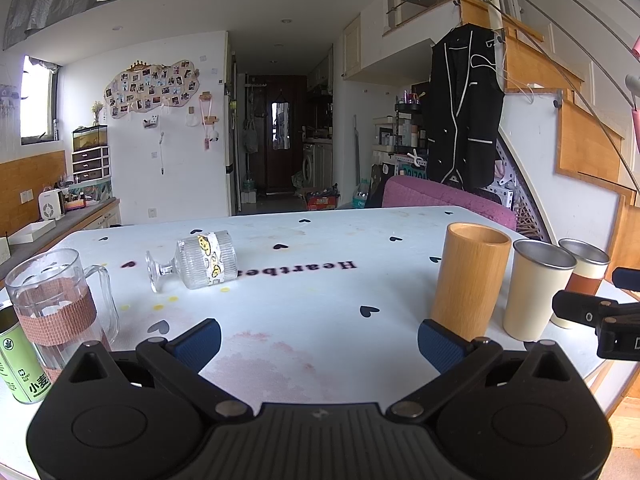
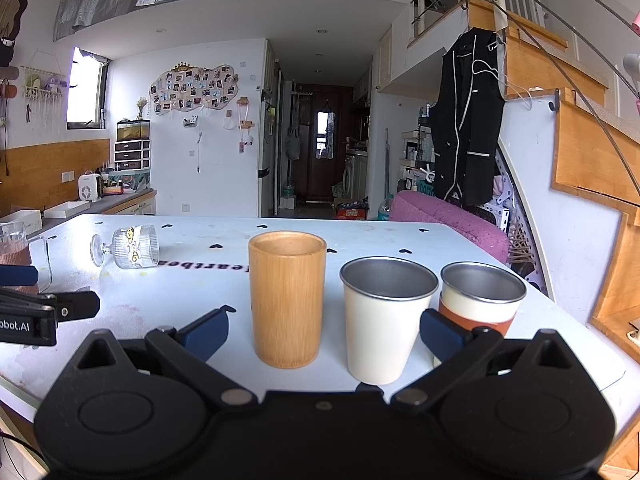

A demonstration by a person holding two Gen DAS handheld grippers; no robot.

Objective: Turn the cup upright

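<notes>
A ribbed glass goblet [image 1: 200, 262] with yellow stickers lies on its side on the white table [image 1: 304, 292], foot to the left, mouth to the right. It also shows in the right wrist view [image 2: 130, 247] at far left. My left gripper [image 1: 319, 344] is open and empty, well short of the goblet. My right gripper [image 2: 324, 334] is open and empty; the wooden cup [image 2: 286, 298] and the cream metal cup [image 2: 385, 318] stand between its fingers, untouched.
A glass mug [image 1: 54, 300] with a woven band and a green can [image 1: 18, 360] stand at the left. A wooden cup [image 1: 468, 278], a cream cup [image 1: 534, 288] and a brown-sleeved cup [image 2: 482, 300] stand in a row at the right. The table edge is near on the right.
</notes>
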